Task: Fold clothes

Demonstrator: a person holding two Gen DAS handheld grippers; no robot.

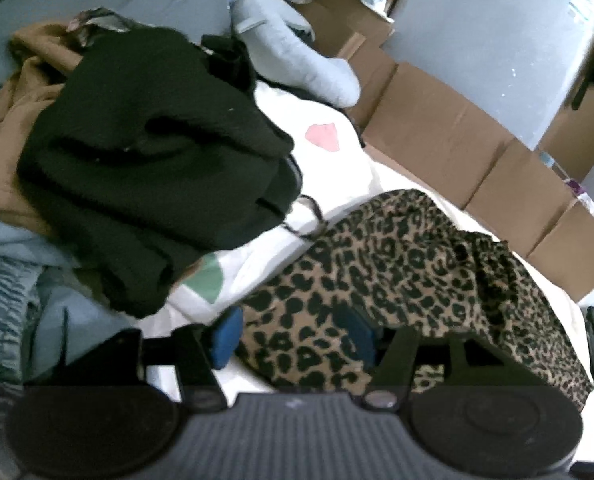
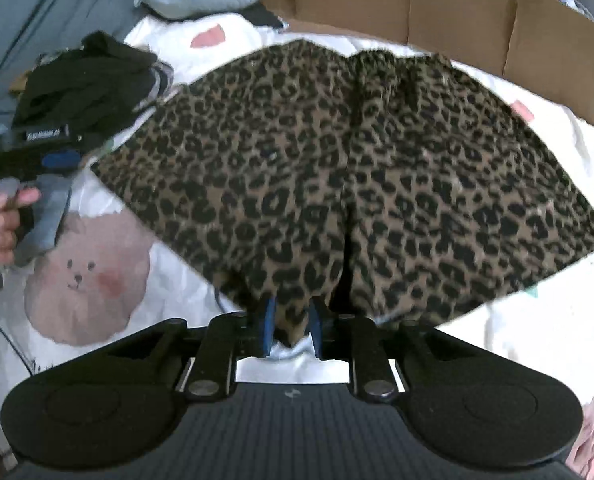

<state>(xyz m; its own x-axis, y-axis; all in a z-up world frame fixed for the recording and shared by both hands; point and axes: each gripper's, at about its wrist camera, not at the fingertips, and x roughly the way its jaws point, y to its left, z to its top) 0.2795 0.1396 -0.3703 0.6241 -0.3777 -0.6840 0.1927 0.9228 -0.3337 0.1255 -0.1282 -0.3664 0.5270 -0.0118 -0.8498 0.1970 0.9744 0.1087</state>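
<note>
Cardboard boxes (image 2: 457,12) line our bed's far edge; leopard-print fabric shorts (image 2: 337,168) lie spread mid-bed. Our left tool (image 1: 293,334) gapes around one hem, our right tool (image 2: 291,326) barely parted, apparently releasing.

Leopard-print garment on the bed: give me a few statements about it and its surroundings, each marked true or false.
1. The leopard-print garment lies on a white cover. True.
2. The black clothes lie on top of the leopard-print garment. False: they lie beside it.
3. Cardboard boxes stand behind the bed. True.
4. The left gripper is clamped shut. False: its jaws stand apart over the fabric's edge.
</note>
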